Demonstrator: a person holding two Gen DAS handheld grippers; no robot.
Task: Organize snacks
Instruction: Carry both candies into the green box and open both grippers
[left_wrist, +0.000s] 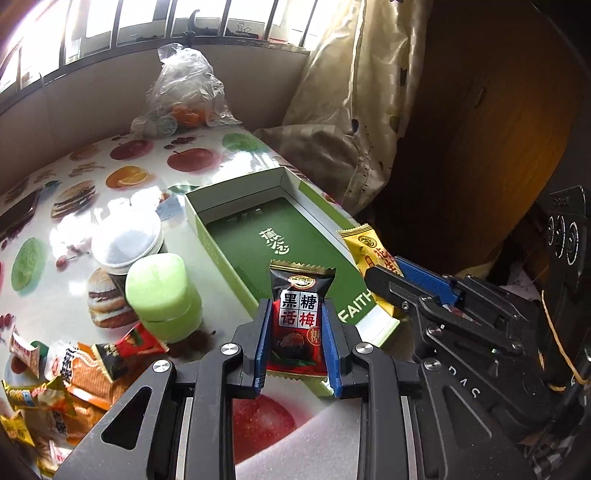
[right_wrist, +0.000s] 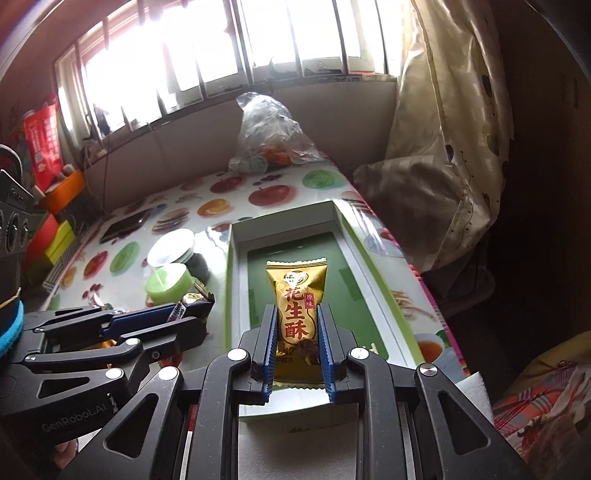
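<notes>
You hold each sweet clamped crosswise so it can drop flat: left gripper (left_wrist: 295, 325) pinches the black plum candy (left_wrist: 298, 317), right gripper (right_wrist: 297, 339) the gold peanut crisp (right_wrist: 298, 317), both apparently above the green box (right_wrist: 243, 273).

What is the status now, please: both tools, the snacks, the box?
Left tool shut on black candy. Right tool shut on gold candy. Both near the green box, nothing inside it. Path clear.

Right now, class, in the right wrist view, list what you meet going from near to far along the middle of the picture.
right gripper shut on the gold snack packet → green box → clear plastic bag → barred window.
</notes>
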